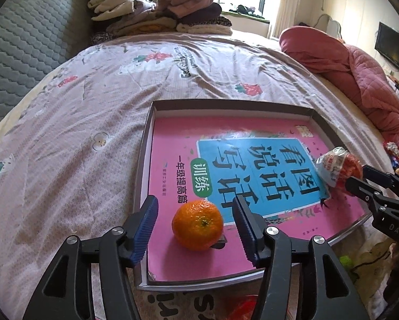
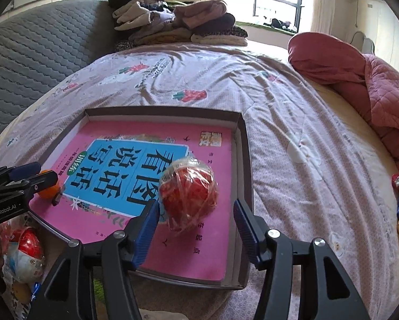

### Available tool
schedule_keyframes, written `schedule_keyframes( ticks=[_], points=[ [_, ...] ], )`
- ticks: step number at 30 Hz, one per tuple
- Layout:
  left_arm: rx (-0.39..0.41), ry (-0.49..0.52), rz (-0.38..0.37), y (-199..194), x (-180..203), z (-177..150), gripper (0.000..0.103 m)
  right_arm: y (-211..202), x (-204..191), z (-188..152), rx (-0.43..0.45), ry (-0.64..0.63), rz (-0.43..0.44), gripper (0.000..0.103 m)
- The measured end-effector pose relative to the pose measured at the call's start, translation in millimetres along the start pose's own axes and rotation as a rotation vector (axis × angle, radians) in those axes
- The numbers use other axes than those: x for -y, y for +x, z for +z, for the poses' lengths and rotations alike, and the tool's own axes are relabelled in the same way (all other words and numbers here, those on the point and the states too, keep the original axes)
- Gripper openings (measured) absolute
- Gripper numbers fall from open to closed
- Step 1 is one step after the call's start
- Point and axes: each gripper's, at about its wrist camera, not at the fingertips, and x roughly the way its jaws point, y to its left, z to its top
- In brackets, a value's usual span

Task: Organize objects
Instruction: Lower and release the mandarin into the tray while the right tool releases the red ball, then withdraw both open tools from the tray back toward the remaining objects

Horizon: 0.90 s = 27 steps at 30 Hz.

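- A shallow cardboard tray point(image 1: 313, 114) was seen lying on the bed, with a pink workbook point(image 1: 172, 144) flat inside it.
- An orange point(image 1: 197, 224) was seen resting on the workbook near the tray's near edge, stem scar turned toward the camera.
- The left gripper point(image 1: 195, 226) was held with its jaws wide apart, one blue pad on each side of the orange and neither touching it; the fruit lay directly ahead, centred in the gap.
- A red fruit wrapped in clear plastic point(image 2: 188, 192) was seen on the workbook's other side, close to the tray wall.
- The right gripper point(image 2: 194, 229) was likewise held open; the wrapped fruit sat just ahead and toward its left finger point(image 2: 146, 226), whether in contact could not be told.
- Each fruit was judged nearer to its own gripper, so no crossing of arms would be needed; being round, neither offered a preferred grasp axis.
- A bag of further items point(image 2: 26, 250) was partly visible below the tray.
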Motion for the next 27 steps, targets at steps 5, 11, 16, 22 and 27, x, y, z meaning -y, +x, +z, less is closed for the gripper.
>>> schedule_keyframes(
  ticks=[5, 11, 16, 22, 27],
  points=[
    [0.029, -0.011, -0.006, -14.9, -1.6, 3.2, 0.061, -12.9, -0.9, 4.0, 0.040, -0.003, -0.003, 0.058],
    [0.074, -0.014, -0.021, -41.7, 0.7, 5.8, 0.063, -30.0, -4.7, 7.3, 0.085, -0.014, -0.007, 0.058],
    [0.102, -0.012, -0.020, -61.1, 4.7, 4.1, 0.063, -46.7, -8.6, 8.9, 0.130, -0.030, -0.008, 0.058],
    [0.123, -0.005, -0.016, -81.0, 10.2, -1.7, 0.063, -62.5, -11.0, 8.4, 0.162, -0.032, 0.007, 0.058],
    [0.143, 0.007, -0.008, -97.9, 14.7, -8.7, 0.063, -77.8, -11.0, 4.8, 0.185, -0.031, 0.021, 0.058]
  ],
)
